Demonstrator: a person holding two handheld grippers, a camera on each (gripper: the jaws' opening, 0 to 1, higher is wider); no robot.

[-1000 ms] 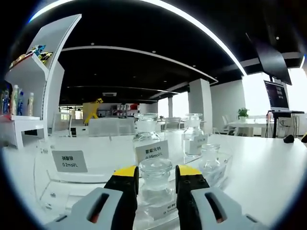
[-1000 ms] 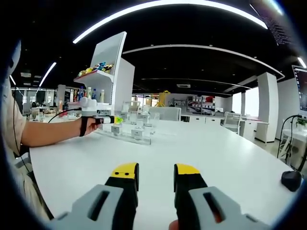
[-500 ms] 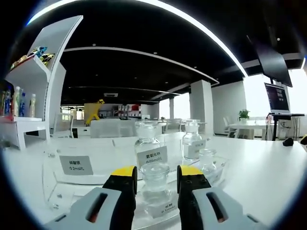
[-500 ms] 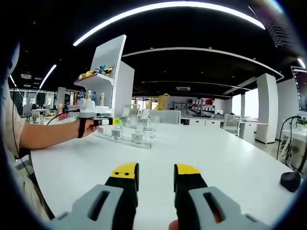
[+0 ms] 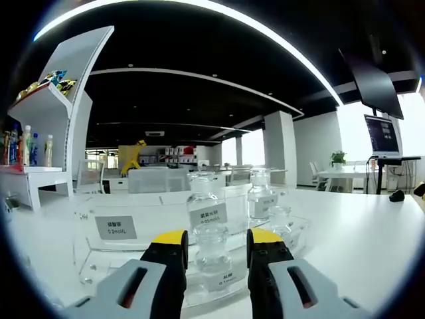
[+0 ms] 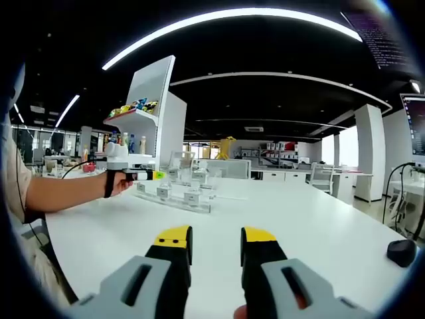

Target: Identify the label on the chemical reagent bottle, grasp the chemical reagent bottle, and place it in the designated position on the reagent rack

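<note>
Hovering level, your left gripper (image 5: 214, 247) brackets the clear, labelled reagent bottle (image 5: 213, 256), jaws apart; your right gripper (image 6: 215, 247) idles unclenched.

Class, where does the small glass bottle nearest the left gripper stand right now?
In the left gripper view, the small glass bottle stands low at centre between the left gripper jaws, on the clear rack, before a taller labelled bottle.

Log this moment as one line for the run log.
left gripper: open, jaws flank reagent bottle in rack | right gripper: open, above table
</note>
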